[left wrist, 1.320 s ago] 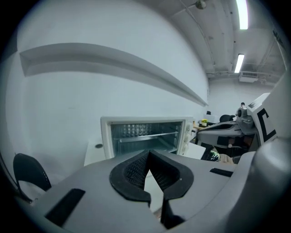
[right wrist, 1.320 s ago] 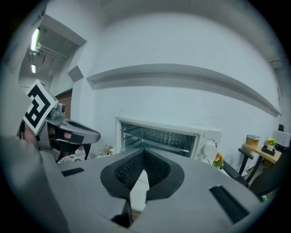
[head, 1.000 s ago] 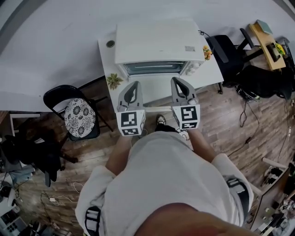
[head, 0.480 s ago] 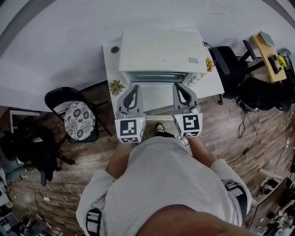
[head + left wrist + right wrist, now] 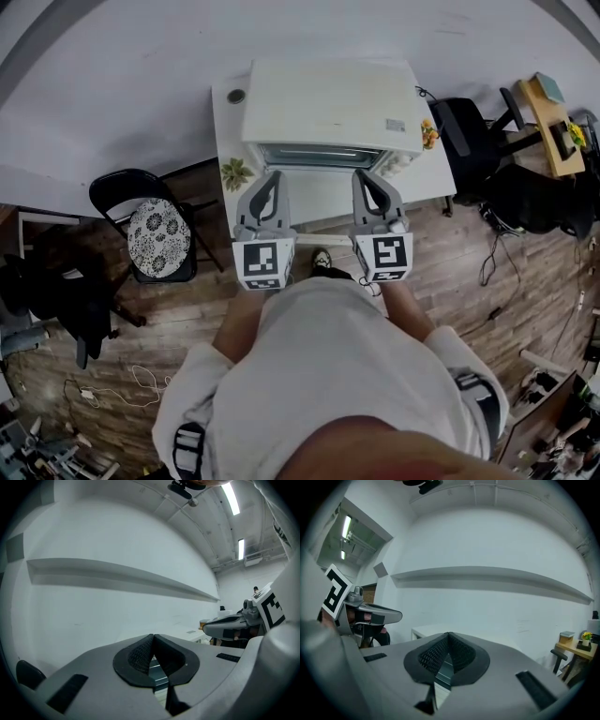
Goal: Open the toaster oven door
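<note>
As both point level toward the toaster oven (image 5: 328, 98), left tool (image 5: 273, 175) and right tool (image 5: 363, 175) have jaws together.

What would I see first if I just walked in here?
The big white toaster oven stands on a small white table against the wall, right in the middle. Just in front of it, the left gripper and the right gripper point at it side by side, jaws shut and empty. Off to the left is a black chair with a flowery cushion.
</note>
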Demonstrator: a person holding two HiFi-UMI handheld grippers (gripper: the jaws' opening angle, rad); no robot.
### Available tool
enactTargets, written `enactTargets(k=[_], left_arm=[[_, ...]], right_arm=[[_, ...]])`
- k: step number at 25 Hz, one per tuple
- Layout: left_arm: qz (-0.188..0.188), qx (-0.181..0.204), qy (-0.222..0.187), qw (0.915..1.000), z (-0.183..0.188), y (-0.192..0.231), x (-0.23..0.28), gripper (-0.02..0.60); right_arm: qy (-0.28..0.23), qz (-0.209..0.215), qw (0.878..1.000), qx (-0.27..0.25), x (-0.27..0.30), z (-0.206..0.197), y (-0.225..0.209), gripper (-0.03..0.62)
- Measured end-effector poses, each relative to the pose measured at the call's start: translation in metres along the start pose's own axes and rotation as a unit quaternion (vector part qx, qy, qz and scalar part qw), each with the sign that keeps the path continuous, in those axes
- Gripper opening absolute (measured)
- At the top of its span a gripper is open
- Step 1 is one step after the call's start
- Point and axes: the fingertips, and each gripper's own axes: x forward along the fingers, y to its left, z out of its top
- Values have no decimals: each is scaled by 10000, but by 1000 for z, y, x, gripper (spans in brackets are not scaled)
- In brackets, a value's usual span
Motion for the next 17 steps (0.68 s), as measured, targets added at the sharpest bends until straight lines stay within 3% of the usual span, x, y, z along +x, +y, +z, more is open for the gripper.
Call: enactTargets(k=[17], left_arm=[[-41, -28, 102, 9999, -7, -9, 16, 18]], right_arm=[[-15, -133, 9998, 153, 0, -7, -30, 0]])
